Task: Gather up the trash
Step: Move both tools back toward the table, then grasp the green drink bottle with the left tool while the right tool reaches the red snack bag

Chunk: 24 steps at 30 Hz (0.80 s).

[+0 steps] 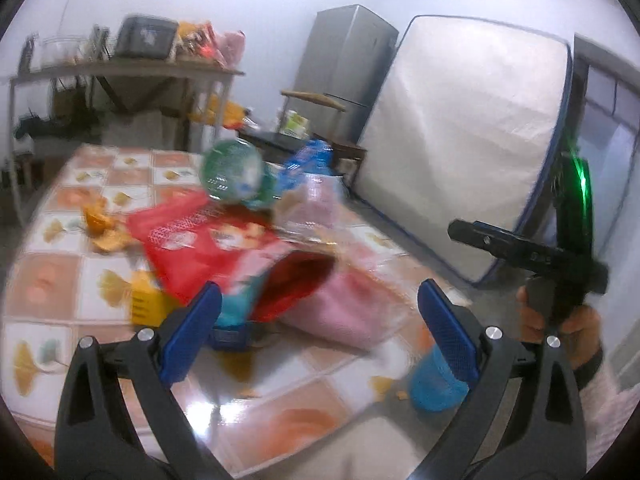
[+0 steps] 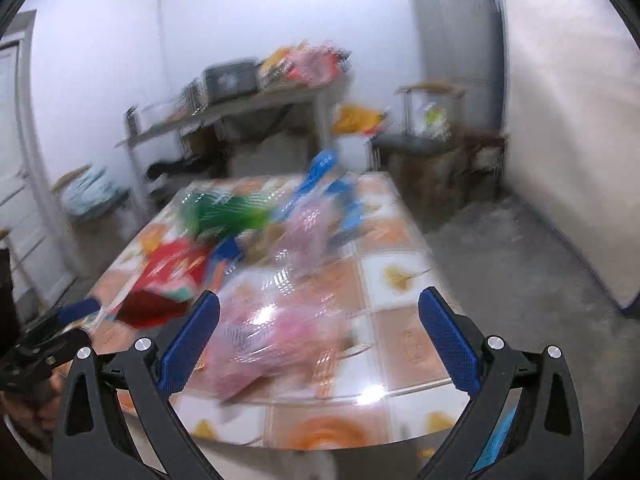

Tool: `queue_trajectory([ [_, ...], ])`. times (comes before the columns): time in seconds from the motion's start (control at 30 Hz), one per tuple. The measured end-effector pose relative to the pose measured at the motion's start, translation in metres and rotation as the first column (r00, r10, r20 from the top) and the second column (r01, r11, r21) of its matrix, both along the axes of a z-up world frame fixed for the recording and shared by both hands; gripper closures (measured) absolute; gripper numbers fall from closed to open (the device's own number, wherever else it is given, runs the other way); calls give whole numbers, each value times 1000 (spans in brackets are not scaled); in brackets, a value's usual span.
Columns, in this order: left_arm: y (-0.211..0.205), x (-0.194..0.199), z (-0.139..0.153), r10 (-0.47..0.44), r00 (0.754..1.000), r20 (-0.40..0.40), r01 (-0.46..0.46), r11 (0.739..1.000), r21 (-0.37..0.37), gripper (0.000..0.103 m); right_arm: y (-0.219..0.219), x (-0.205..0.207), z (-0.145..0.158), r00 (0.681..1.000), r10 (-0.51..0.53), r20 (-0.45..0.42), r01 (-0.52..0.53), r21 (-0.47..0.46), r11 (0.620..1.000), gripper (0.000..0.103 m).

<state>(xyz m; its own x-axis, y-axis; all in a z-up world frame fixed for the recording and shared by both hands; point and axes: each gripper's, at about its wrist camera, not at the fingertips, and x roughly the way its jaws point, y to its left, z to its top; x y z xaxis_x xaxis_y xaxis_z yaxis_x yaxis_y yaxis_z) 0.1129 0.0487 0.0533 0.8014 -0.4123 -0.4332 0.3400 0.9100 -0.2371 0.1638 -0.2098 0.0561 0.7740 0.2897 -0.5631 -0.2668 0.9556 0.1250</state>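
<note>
Both views are blurred by motion. A table (image 1: 48, 280) with an orange-tiled cloth holds scattered trash: a pink plastic bag (image 1: 340, 304), a red snack wrapper (image 1: 188, 244), a green bottle (image 1: 232, 172), blue wrappers (image 1: 308, 160) and orange peels (image 1: 100, 224). My left gripper (image 1: 316, 332) is open and empty, just before the red wrapper's mouth and the pink bag. My right gripper (image 2: 320, 340) is open and empty over the pink bag (image 2: 276, 344); the red wrapper (image 2: 168, 276) and the green bottle (image 2: 224, 212) lie beyond. The right gripper also shows in the left wrist view (image 1: 532, 252).
A blue bin (image 1: 436, 380) stands on the floor by the table's near right corner. A white mattress (image 1: 464, 144) leans on the wall at right beside a grey fridge (image 1: 344, 64). A cluttered shelf (image 1: 120, 68) stands behind the table.
</note>
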Motion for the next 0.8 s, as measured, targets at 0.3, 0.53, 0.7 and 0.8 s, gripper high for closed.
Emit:
queue_trajectory([
  [0.3,15,18,-20,69,997,-16,-67,992,109,8,56,-13,-26,993,118,20,-108,-278,954,6],
  [0.53,37,41,9,73,997,-15,-72,996,62,8,67,2,-25,985,171,36,-156,-260,953,6],
  [0.7,45,105,52,-49,994,-96,55,996,66,9,54,23,-6,978,205,33,-198,-141,970,6],
  [0.8,40,157,71,-103,975,-195,122,989,87,8,31,53,10,983,182,-9,-182,-27,983,6],
])
